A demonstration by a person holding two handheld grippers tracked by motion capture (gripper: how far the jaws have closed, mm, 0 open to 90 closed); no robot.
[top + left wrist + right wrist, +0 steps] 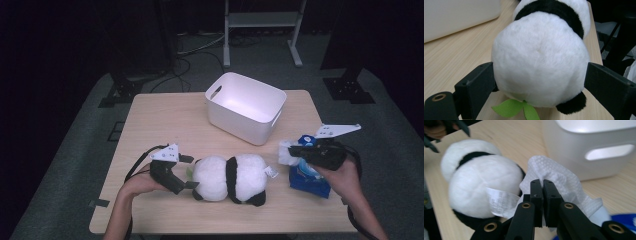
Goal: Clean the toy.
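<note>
A black-and-white plush panda (pixel 230 177) lies on its side at the front middle of the wooden table (pixel 160 120). My left gripper (pixel 190 172) is open, one jaw on each side of the panda's rounded left end (pixel 539 50); a green felt leaf (pixel 509 108) pokes out beneath it. To the right of the panda, my right gripper (pixel 292 148) is shut on a white wet wipe (pixel 285 152) that comes up out of a blue wipe pack (pixel 307 180). In the right gripper view the wipe (pixel 559 180) bunches around the closed jaws (pixel 543 182), with the panda (pixel 484 187) and its label (pixel 501 201) behind.
A white plastic bin (pixel 240 122) with handle slots stands empty at the back middle of the table, close behind the panda and the wipe (pixel 586 135). A metal stand, cables and dark floor lie beyond the table.
</note>
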